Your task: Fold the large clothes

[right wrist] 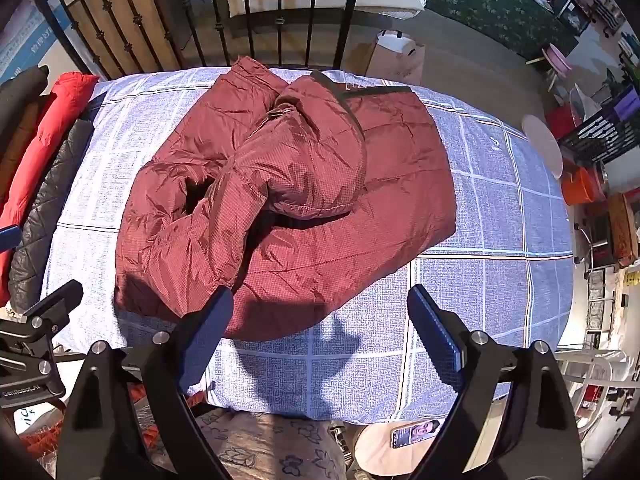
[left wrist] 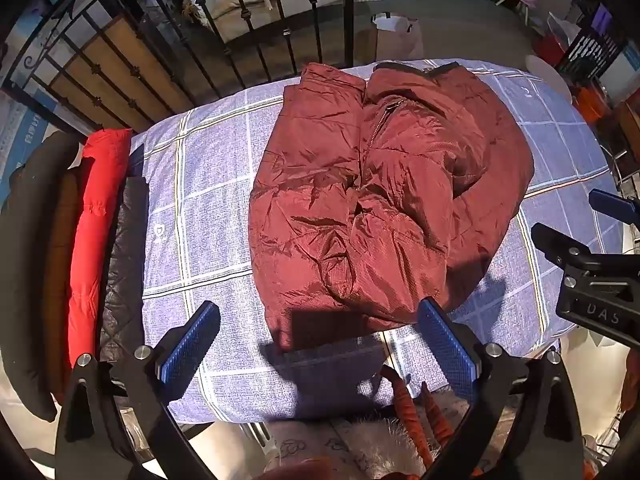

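A: The left tongs [left wrist: 320,344] and the right tongs [right wrist: 320,330] both gape wide, gripping nothing, above the near edge of the desk.

B: The puffy maroon quilted jacket [left wrist: 376,200] lies crumpled mid-desk on the blue checked cloth [right wrist: 500,240], sleeves folded across its zipped front.

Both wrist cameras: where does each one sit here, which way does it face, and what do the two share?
Left wrist: above the near edge of the checked blue sheet, facing the dark red jacket; its open left gripper frames the bottom, with the right gripper at right.
Right wrist: further right, same heading; open right gripper at bottom, left gripper at left.
Shared: jacket, sheet, black railing.
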`<state>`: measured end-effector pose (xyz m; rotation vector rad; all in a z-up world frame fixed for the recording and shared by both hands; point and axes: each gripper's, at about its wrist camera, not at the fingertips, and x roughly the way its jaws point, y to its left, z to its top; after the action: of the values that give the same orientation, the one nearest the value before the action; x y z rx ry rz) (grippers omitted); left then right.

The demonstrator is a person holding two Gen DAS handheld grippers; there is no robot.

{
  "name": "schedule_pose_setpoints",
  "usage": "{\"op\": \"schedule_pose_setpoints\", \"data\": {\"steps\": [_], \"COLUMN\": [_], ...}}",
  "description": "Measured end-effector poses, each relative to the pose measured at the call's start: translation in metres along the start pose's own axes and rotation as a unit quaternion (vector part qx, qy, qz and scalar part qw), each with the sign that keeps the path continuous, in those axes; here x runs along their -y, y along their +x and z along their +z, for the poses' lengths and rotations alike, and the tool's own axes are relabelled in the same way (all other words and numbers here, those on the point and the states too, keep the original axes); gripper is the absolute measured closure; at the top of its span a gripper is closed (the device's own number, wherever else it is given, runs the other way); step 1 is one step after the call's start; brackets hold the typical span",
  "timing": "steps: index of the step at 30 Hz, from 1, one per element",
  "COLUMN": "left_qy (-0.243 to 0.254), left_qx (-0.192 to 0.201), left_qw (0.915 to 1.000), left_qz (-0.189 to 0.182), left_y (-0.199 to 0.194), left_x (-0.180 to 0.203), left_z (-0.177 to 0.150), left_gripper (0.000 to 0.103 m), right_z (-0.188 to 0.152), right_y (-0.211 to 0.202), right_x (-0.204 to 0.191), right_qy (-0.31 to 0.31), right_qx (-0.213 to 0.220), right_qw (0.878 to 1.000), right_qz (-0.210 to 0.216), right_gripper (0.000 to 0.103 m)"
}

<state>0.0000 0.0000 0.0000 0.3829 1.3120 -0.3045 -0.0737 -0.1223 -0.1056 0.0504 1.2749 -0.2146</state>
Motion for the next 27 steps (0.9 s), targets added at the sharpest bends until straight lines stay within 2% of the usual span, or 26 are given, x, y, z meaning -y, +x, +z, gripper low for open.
{"op": "schedule_pose_setpoints", "data": {"steps": [27], "left_qy": [0.000], "left_qx": [-0.005], "left_qw": [1.0000], "left_qz": [0.001], "left_y": [-0.0003], "left_x": [0.0034], "left_z": [-0.0032], "left_gripper": [0.006], "right_z": [-0.0015], "right_y": [0.0013], "right_x": [-0.0019], "right_qy": [0.000], "right_qx": [-0.003], "right_qw": [1.000], "right_qz": [0.003], "right_gripper": [0.015]}}
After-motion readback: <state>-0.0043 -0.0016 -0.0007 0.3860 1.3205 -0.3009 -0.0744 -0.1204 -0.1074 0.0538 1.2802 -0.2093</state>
